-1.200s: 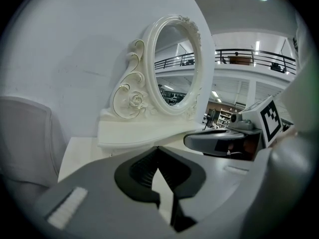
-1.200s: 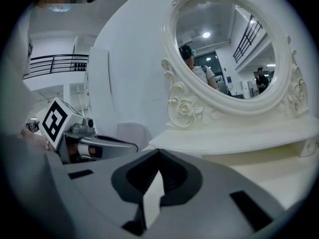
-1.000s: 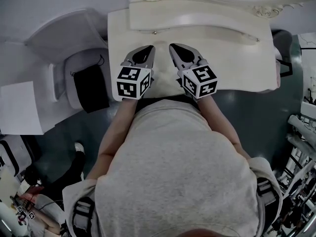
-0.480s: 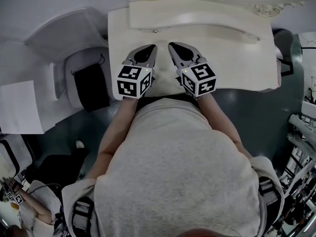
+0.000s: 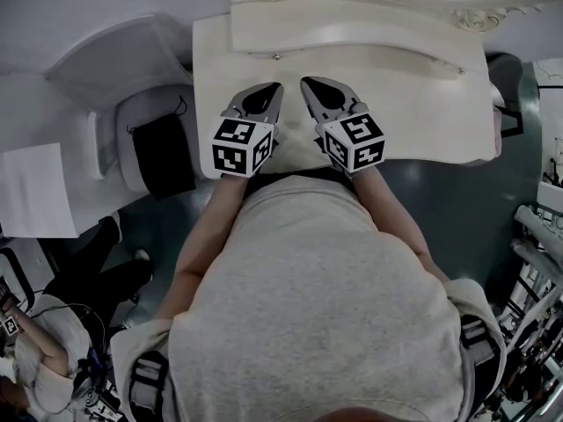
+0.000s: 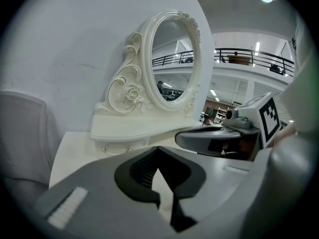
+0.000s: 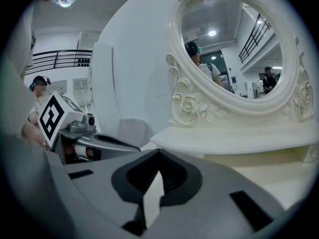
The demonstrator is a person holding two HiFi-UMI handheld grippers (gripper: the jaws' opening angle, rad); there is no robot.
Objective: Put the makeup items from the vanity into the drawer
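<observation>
Left gripper (image 5: 268, 90) and right gripper (image 5: 310, 86) hover side by side over the bare counter (image 5: 422, 104), jaws fully closed on nothing; no makeup items in view, so stowed or out of frame: scan before moving either.

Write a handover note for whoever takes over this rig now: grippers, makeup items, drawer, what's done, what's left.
Left gripper: shut, empty, above the vanity top's front.
Right gripper: shut, empty, beside it.
Makeup items: none in view on the vanity top.
Drawer fronts under the mirror shelf look closed.
Done or left: cannot tell from here; check the drawers.
</observation>
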